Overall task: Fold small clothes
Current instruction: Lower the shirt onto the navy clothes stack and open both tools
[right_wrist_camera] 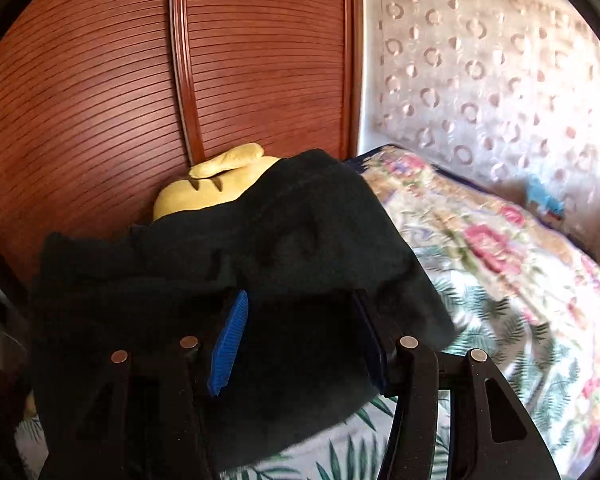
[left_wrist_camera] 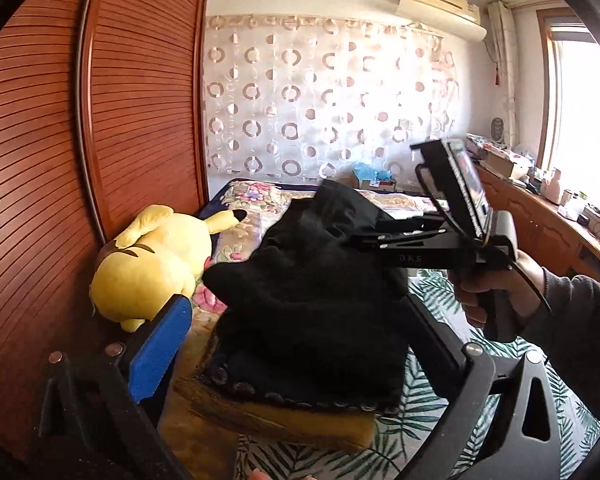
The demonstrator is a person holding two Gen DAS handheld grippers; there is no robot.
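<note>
A black garment (left_wrist_camera: 316, 296) lies bunched on a small stack of folded clothes, a dark one with a patterned hem (left_wrist_camera: 260, 390) over a yellow one (left_wrist_camera: 284, 424). My left gripper (left_wrist_camera: 300, 356) is open, its blue pad (left_wrist_camera: 162, 350) left of the stack and the garment between the jaws. My right gripper, seen from the left wrist (left_wrist_camera: 420, 236), reaches into the garment's upper part. In the right wrist view the black garment (right_wrist_camera: 260, 240) drapes over my right gripper (right_wrist_camera: 300, 336), whose jaws stand apart with cloth between them.
The stack sits on a bed with a leaf-print and floral cover (right_wrist_camera: 500, 280). A yellow plush toy (left_wrist_camera: 152, 264) lies against a slatted wooden wardrobe (left_wrist_camera: 60, 160). A curtain (left_wrist_camera: 320, 100) hangs behind the bed. A cluttered wooden counter (left_wrist_camera: 560, 216) runs along the right.
</note>
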